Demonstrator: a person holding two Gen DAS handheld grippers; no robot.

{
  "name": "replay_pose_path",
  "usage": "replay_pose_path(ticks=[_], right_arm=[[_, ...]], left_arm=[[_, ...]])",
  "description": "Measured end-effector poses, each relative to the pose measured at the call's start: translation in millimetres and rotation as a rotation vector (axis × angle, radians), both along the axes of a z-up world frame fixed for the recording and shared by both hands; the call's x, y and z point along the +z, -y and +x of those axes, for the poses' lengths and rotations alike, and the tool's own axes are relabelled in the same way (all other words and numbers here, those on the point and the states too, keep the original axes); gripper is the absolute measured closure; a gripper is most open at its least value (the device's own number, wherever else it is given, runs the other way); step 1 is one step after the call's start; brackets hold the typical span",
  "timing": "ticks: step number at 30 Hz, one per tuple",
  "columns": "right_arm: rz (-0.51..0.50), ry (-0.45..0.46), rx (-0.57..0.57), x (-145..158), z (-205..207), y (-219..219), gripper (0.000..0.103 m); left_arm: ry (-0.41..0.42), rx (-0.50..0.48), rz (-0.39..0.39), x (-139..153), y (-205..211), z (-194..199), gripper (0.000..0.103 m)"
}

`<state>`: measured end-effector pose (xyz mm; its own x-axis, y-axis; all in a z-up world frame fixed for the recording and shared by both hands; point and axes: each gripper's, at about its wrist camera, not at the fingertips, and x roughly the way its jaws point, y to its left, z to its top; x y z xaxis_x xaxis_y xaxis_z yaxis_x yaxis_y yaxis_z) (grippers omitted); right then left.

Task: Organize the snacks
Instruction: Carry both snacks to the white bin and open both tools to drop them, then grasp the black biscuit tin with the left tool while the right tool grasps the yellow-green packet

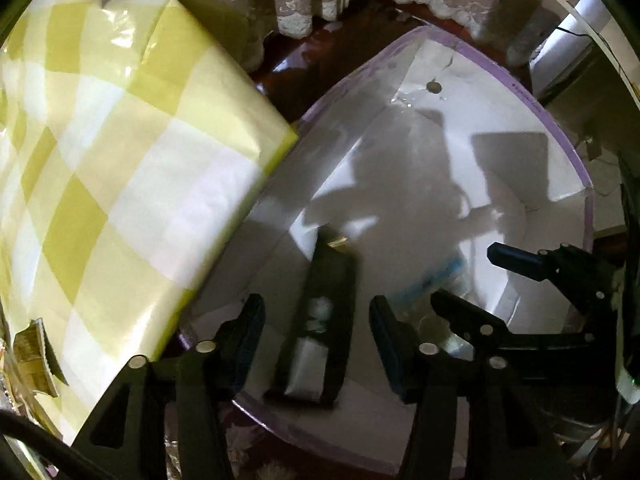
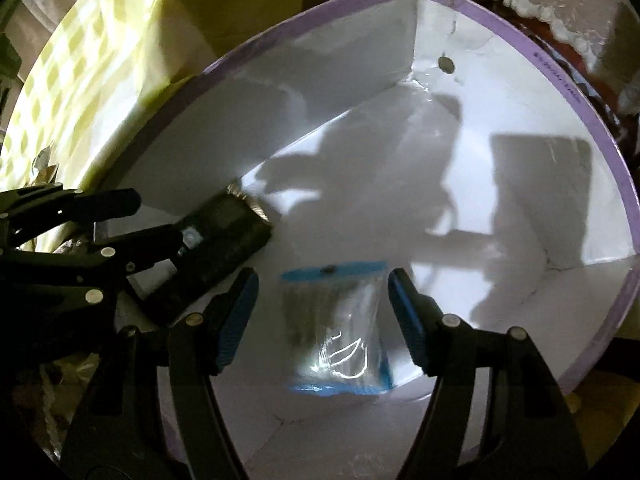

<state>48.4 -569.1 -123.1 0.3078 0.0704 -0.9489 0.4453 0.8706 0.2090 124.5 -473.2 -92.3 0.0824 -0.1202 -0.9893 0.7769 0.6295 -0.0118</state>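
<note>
While both views were blurred, I saw the dark snack packet (image 1: 316, 320) between my left gripper (image 1: 318, 336) fingers, parted and not pressing, inside the white box (image 2: 520, 92). My right gripper (image 2: 322, 316) stood open around the clear blue-edged packet (image 2: 340, 328), sharp only there.

Dim, motion-blurred fisheye views; hard shadows and glare cross the white box (image 2: 500, 128), edges bowed.
</note>
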Motion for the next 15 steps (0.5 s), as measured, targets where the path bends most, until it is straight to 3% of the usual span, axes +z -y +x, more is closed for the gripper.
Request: replay_pose_path(ticks=[2,7,12,15], right_arm=[[0.005,-0.002,0.004,0.2,-1.1,2.1,0.03],[-0.039,0.051,-0.003,22.0,-7.9,3.0,0.025],[-0.084,0.119,0.021,57.3,-6.3,-9.7,0.024],[-0.105,0.168,0.048,81.1,-1.8,-25.2,0.024]], left_arm=[[0.009,0.011,-0.023,6.0,-1.4,-1.4,0.032],[0.056,0.06,-0.132,35.6,-26.1,3.9,0.031],[0.196,0.185,-0.323,86.7,-74.9,3.6,0.03],[0.269,0.254,-0.385,109.3,-107.6,-0.6,0.03]])
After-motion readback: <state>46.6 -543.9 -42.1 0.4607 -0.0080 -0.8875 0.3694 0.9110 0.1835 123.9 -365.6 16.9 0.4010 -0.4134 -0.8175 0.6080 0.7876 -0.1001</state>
